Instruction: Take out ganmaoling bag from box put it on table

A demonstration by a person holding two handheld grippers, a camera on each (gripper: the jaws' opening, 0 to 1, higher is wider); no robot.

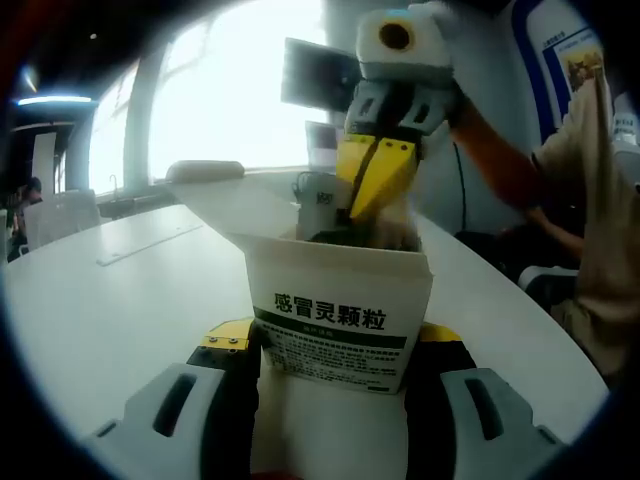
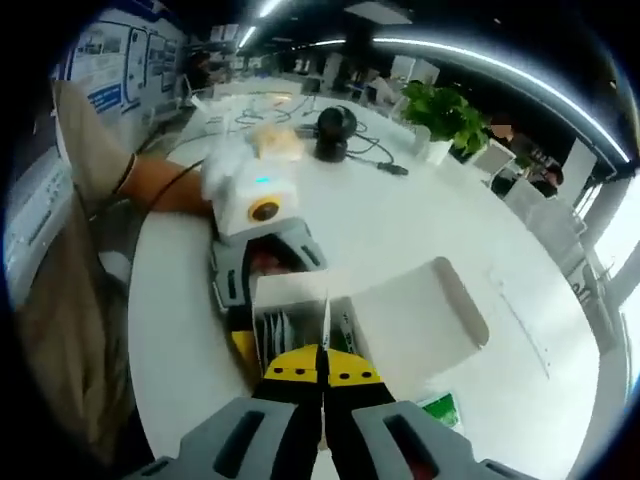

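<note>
Bare worktop (image 2: 420, 225) lies open beyond the box (image 1: 340, 310). The raised lid flap (image 2: 425, 315) and the right hand-held gripper (image 1: 375, 185) crowd the box mouth; cables (image 2: 375, 150) clutter the far side.

- The box (image 1: 340, 310) reads as matt white cardboard, smooth, with printed green and black text.
- The table (image 1: 120, 290) looks smooth and white, faintly glossy under the window light.
- The left gripper (image 1: 335, 400) shows matt grey plastic with yellow tips.
- The right gripper (image 2: 322, 375) has the same yellow and grey plastic.
</note>
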